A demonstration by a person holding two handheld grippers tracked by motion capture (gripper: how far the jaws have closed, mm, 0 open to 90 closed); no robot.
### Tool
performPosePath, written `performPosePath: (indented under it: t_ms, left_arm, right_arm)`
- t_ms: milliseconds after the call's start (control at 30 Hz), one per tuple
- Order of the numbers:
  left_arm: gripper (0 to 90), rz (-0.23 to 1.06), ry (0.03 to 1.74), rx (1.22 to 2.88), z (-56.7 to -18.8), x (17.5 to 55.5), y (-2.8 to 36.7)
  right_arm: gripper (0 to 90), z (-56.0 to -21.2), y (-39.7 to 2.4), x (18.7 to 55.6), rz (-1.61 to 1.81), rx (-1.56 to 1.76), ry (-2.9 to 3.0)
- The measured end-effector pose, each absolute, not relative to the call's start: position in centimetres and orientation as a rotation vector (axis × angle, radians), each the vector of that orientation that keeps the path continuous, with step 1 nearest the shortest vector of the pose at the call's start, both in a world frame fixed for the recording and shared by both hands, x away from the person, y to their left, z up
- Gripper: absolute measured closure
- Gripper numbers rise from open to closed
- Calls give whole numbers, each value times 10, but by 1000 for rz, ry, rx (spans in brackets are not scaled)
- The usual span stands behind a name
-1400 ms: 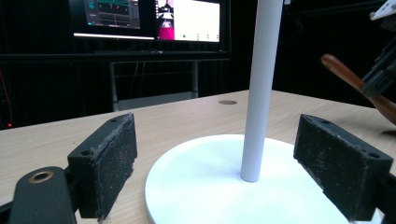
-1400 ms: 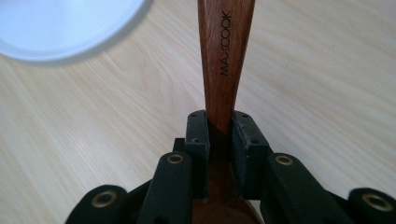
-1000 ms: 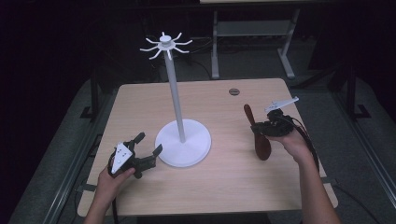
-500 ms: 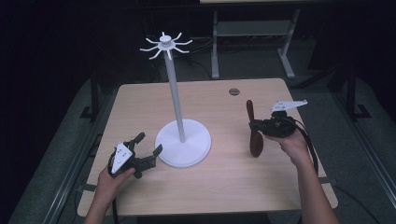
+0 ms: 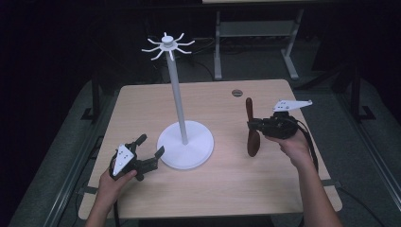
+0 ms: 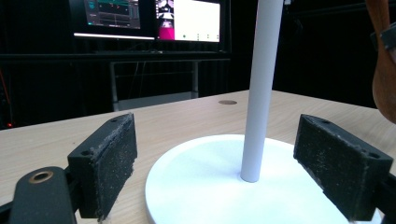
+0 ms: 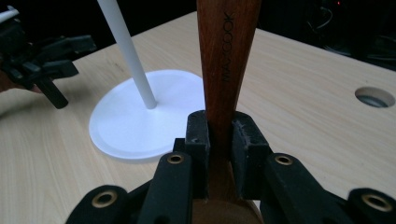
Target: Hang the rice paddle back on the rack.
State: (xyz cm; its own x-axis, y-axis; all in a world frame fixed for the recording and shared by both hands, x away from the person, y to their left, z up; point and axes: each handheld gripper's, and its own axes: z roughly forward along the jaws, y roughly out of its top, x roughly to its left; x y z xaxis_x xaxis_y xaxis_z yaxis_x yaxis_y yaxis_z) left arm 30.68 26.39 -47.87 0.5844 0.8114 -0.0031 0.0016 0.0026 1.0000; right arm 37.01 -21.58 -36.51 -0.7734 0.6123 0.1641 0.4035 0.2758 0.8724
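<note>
Spoon (image 5: pixel 251 127) upright, bowl down, handle up; right claw (image 5: pixel 252 126) clamps handle; left claw (image 5: pixel 150 145) agape.

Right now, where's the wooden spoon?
In the high view, the wooden spoon is right of the white stand's base, held upright off the table in the right hand-held gripper.

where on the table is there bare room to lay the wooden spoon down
Bare wood lies along the near edge of the table, between the two hands, and across the far strip behind the white stand up to the small round hole. It is crowded near the left gripper, close by the stand's base.
</note>
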Motion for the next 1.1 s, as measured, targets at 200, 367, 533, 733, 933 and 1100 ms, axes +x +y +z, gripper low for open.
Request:
performPosePath:
  t_ms: [200, 367, 533, 733, 933, 1100]
  left_arm:
    - [128, 735, 743, 1440, -479, 307, 264]
    - [128, 738, 739, 1438, -479, 307, 264]
    - [128, 742, 737, 1449, -478, 307, 265]
    - [128, 739, 737, 1443, -479, 307, 264]
    - [128, 736, 739, 1436, -479, 307, 264]
    - [128, 737, 738, 1437, -479, 307, 264]
  right_arm:
    - [780, -353, -211, 366, 1531, 905, 2321]
    - [780, -341, -205, 363, 1563, 879, 2299]
    - [780, -333, -199, 360, 1584, 852, 2295]
    - [780, -319, -192, 358, 1631, 813, 2289]
    - [780, -306, -185, 357, 1667, 782, 2279]
    - [780, -298, -180, 358, 1693, 771, 2265]
